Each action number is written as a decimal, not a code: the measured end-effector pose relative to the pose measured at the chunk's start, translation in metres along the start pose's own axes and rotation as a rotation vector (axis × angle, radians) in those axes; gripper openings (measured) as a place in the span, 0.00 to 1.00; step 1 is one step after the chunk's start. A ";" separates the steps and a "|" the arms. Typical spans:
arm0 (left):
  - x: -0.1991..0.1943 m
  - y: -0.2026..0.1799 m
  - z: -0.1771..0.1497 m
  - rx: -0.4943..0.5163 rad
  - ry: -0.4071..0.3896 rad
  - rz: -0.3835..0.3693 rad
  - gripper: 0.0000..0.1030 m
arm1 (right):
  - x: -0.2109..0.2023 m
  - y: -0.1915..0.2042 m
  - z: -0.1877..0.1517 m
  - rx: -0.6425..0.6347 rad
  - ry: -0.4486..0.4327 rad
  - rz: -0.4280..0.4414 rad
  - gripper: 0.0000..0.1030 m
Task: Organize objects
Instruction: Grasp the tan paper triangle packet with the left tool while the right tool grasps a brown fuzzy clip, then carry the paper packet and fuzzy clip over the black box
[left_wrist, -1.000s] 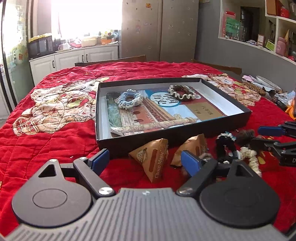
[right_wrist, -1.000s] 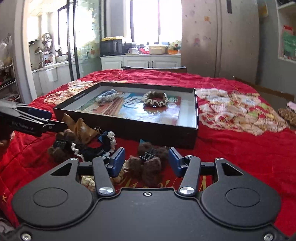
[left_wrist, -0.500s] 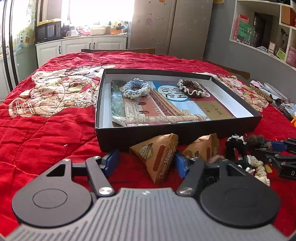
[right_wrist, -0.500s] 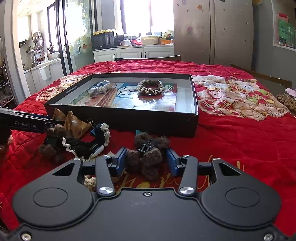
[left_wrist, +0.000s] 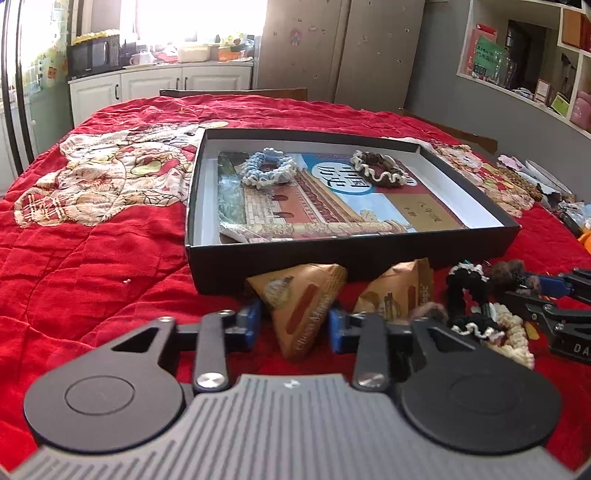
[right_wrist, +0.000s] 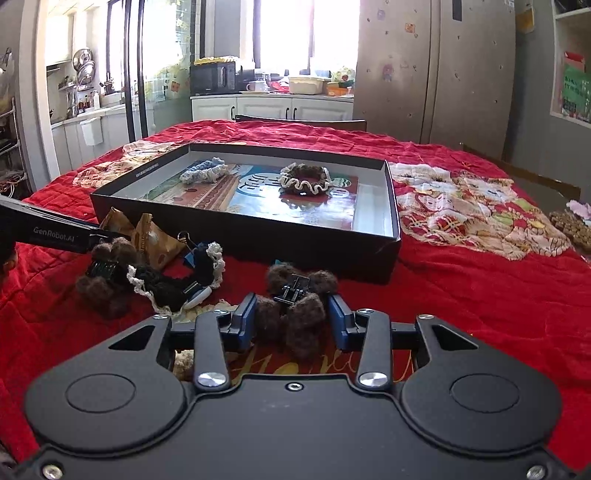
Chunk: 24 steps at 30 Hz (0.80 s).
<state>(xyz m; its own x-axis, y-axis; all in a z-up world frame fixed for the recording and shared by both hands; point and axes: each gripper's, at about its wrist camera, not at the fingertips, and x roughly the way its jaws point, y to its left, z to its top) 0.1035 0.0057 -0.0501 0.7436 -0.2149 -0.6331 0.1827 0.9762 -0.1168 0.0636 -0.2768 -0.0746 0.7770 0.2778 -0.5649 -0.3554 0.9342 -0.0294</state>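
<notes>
A black box (left_wrist: 351, 258) (right_wrist: 258, 240) on the red quilt holds a blue scrunchie (left_wrist: 267, 171) (right_wrist: 203, 170) and a brown-and-cream scrunchie (left_wrist: 380, 172) (right_wrist: 304, 179). My left gripper (left_wrist: 293, 325) is open, its blue pads either side of a brown triangular snack packet (left_wrist: 303, 306). A second packet (left_wrist: 397, 291) lies beside it. My right gripper (right_wrist: 291, 321) is open around a brown fuzzy hair clip (right_wrist: 297, 306). A black-and-cream scrunchie (right_wrist: 177, 277) and another brown fuzzy clip (right_wrist: 105, 273) lie to its left.
A cream knitted piece (left_wrist: 513, 336) lies by the right gripper's arm (left_wrist: 554, 306). The left gripper's arm (right_wrist: 55, 230) crosses the right wrist view. Clutter (left_wrist: 554, 192) sits at the table's right edge. Chair backs (left_wrist: 236, 92) stand behind the table.
Both grippers moved forward and lower. The left pads narrowed around the front snack packet; the right pads came alongside the brown fuzzy clip.
</notes>
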 end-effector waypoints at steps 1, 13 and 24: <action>-0.001 -0.001 0.000 0.006 -0.001 0.002 0.34 | -0.001 0.000 0.001 -0.002 -0.003 0.000 0.37; -0.014 -0.002 -0.002 0.025 -0.001 -0.013 0.31 | -0.015 -0.001 0.009 -0.011 -0.043 0.009 0.37; -0.042 -0.007 0.012 0.041 -0.069 -0.036 0.31 | -0.022 0.000 0.028 -0.023 -0.097 0.015 0.37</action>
<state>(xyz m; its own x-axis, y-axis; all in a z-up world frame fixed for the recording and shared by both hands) 0.0787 0.0074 -0.0132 0.7786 -0.2523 -0.5745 0.2351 0.9662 -0.1057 0.0605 -0.2764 -0.0392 0.8178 0.3130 -0.4829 -0.3782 0.9248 -0.0411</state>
